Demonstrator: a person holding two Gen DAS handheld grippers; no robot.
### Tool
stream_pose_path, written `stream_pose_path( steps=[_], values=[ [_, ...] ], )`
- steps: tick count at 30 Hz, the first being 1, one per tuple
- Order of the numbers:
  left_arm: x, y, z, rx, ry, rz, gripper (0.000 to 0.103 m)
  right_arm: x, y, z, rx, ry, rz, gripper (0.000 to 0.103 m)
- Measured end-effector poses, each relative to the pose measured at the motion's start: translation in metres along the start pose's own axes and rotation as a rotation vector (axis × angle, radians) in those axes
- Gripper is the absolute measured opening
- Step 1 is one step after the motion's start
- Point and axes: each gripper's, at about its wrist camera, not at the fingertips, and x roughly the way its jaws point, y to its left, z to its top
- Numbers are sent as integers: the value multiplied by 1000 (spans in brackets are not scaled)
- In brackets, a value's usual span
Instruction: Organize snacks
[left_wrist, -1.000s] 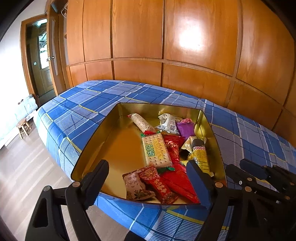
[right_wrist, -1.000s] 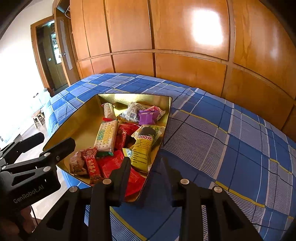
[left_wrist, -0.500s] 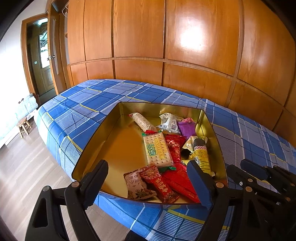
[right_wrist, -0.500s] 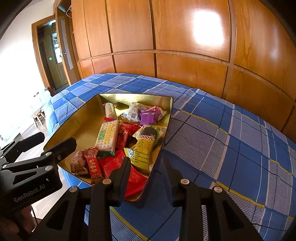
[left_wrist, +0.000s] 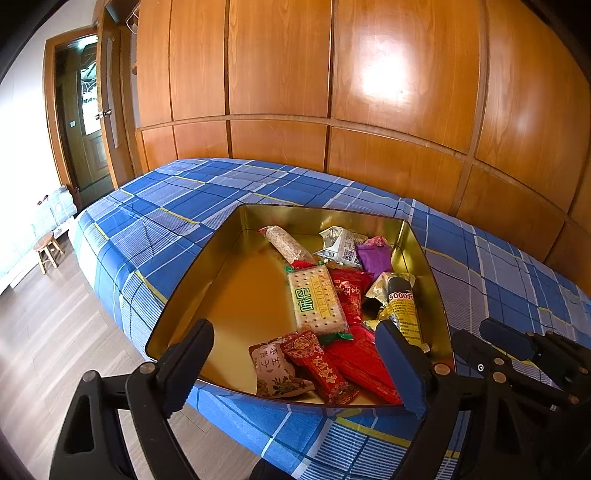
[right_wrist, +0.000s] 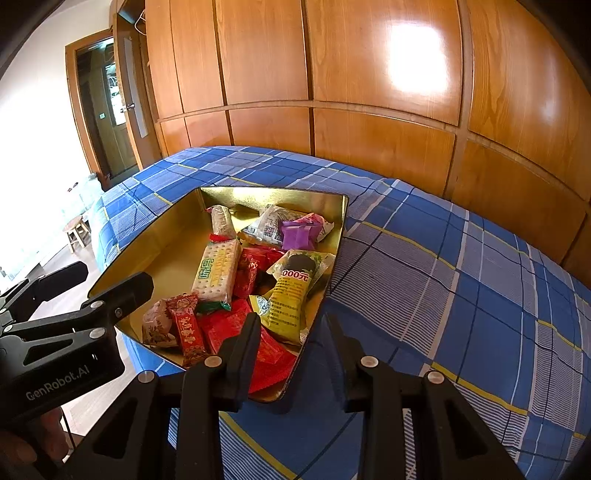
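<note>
Gold tin (left_wrist: 229, 266) sits on our blue checked bed (left_wrist: 155, 221), close to the bed's near edge, and every snack we can see lies inside it.

Going left to right across the tin: its left half is bare metal. At the near edge lie a pale floral packet (left_wrist: 275, 367) and a red-and-gold bar (left_wrist: 319, 365), touching each other. Behind them the cracker pack (left_wrist: 317, 301) rests partly on red packets (left_wrist: 364, 363), with a long grainy roll (left_wrist: 288, 244) toward the far edge. At the far right corner are a white printed pouch (left_wrist: 341, 245) and a purple packet (left_wrist: 376, 256); along the right wall lies the yellow-and-black packet (left_wrist: 400, 312).

Our left gripper (left_wrist: 295, 363) hovers above the tin's near edge, its jaws spreading wider and nothing between the pads. Our right gripper (right_wrist: 291, 334) hangs over the tin's near right corner, jaws only narrowly parted and pinching nothing.

We judge the gathering done: nothing lies loose on the bed, so the step in hand is tidying inside the tin or finishing. A next move, we think, calls for lowering the left jaws around one packet at the near edge and shifting it into the bare left half, without dragging its neighbours.
</note>
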Motion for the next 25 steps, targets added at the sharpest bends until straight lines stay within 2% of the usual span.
stream_pose_path(
  steps=[25],
  values=[
    [-3, -4, 4, -1, -24, -6, 92, -1, -10, 1, 6, -1, 1, 34]
  ],
)
